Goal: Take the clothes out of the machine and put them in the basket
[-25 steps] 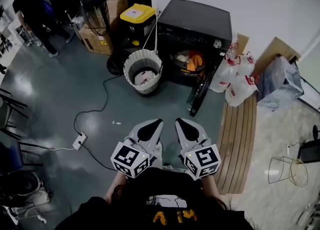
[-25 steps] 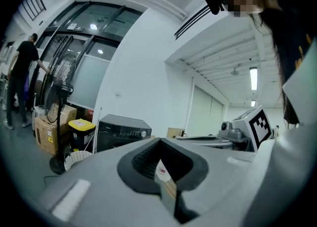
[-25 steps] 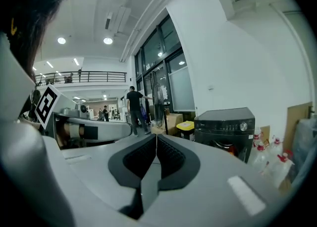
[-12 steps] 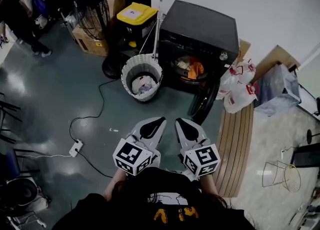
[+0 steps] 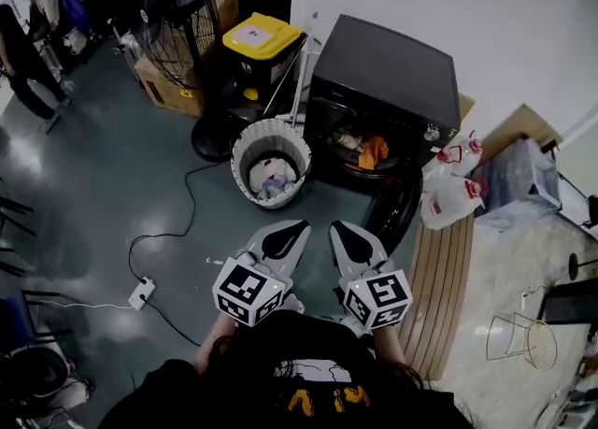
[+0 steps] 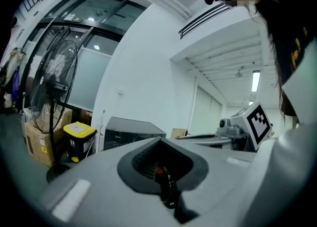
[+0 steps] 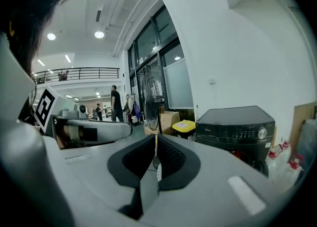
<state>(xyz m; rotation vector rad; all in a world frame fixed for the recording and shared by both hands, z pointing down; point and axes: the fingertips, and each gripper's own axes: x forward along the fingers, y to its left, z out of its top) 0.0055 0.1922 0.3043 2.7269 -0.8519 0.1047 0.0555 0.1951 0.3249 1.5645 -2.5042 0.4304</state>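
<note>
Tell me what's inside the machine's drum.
In the machine, an orange garment and a pale cloth show at the drum's mouth. Anything deeper is hidden in the dark drum.

Inside the black front-loading machine (image 5: 388, 72), the orange clothes (image 5: 373, 149) are mostly hidden; the dark-clothed person (image 5: 26, 67) far left is cut off.

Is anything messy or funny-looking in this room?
Nothing looks spilled or broken. The washing machine has its door hanging open with an orange cloth inside. A cable snakes loose across the floor to a power strip, so someone might trip on it.
</note>
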